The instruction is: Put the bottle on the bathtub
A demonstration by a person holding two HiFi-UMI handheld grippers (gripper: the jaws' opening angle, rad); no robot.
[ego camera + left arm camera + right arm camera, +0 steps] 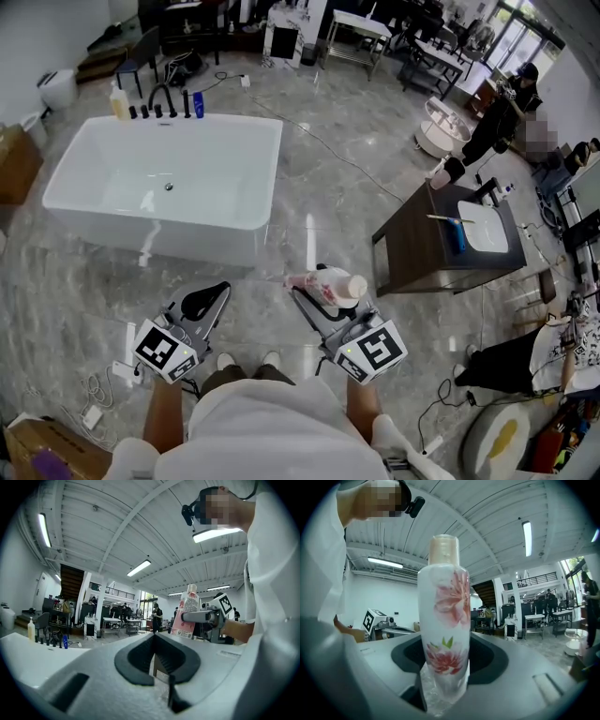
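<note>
A white bottle with pink flowers and a beige cap (330, 287) lies across the jaws of my right gripper (323, 292), which is shut on it, low over the marble floor. The right gripper view has the bottle (444, 620) upright between the black pads of that gripper (445, 651). My left gripper (202, 304) is beside it, shut, with nothing between its pads; the left gripper view shows its tips (154, 639) meeting. The white bathtub (255, 169) stands ahead to the left, well apart from both grippers.
On the tub's far rim are a black faucet (159, 97), a yellow bottle (119, 101) and a blue bottle (198, 103). A dark vanity with a white basin (417, 253) stands right. A person in black (495, 122) is far right. Cables (94, 394) lie on the floor.
</note>
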